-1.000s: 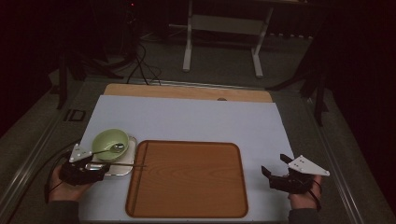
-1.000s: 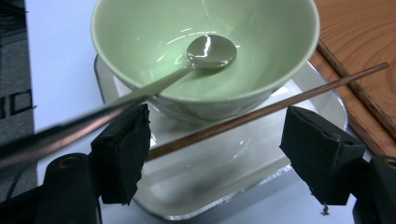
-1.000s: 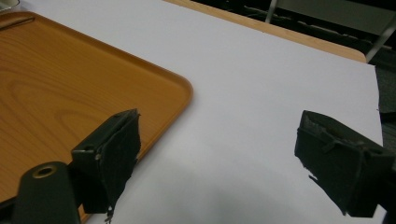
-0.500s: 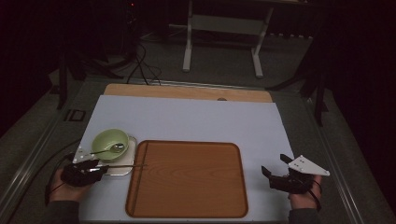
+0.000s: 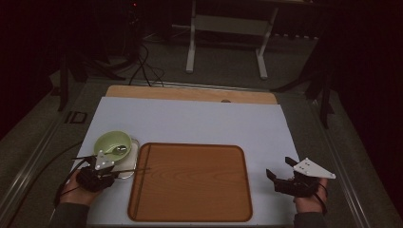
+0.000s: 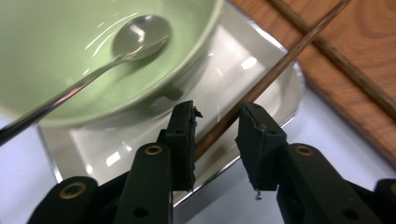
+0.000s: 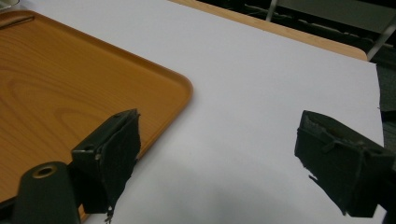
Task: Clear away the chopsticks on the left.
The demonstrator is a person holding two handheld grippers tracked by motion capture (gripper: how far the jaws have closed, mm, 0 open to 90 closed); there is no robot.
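High view – table: a pale blue-white sheet (image 5: 199,121) covers a tan wooden tabletop (image 5: 190,93), with a person's hands at the near edge.
Tray: a rounded rectangular brown wooden tray (image 5: 195,185) lies mid-table, nearer the person; one dark chopstick (image 5: 138,180) rests along its left edge.
Plate: a shiny silver square plate (image 6: 243,79) sits just left of the tray, touching or nearly touching it.
Bowl: a pale green round bowl (image 5: 113,143) stands on the plate, a silver metal spoon (image 6: 140,35) lying inside with its handle over the rim.
Second chopstick: a brown wooden stick (image 6: 289,56) slants across the plate's corner toward the tray, its near end between the left jaws.
Left gripper (image 6: 215,135): jaws part-closed around that near end; one jaw seems to touch it, yet whether both grip is unclear.
Right gripper (image 7: 219,158): jaws spread wide, empty, over bare sheet right of the tray.
Key relation: the stick's long axis runs away from the left gripper toward the tray – this hand is far nearer, so the pick-up is probably its job.
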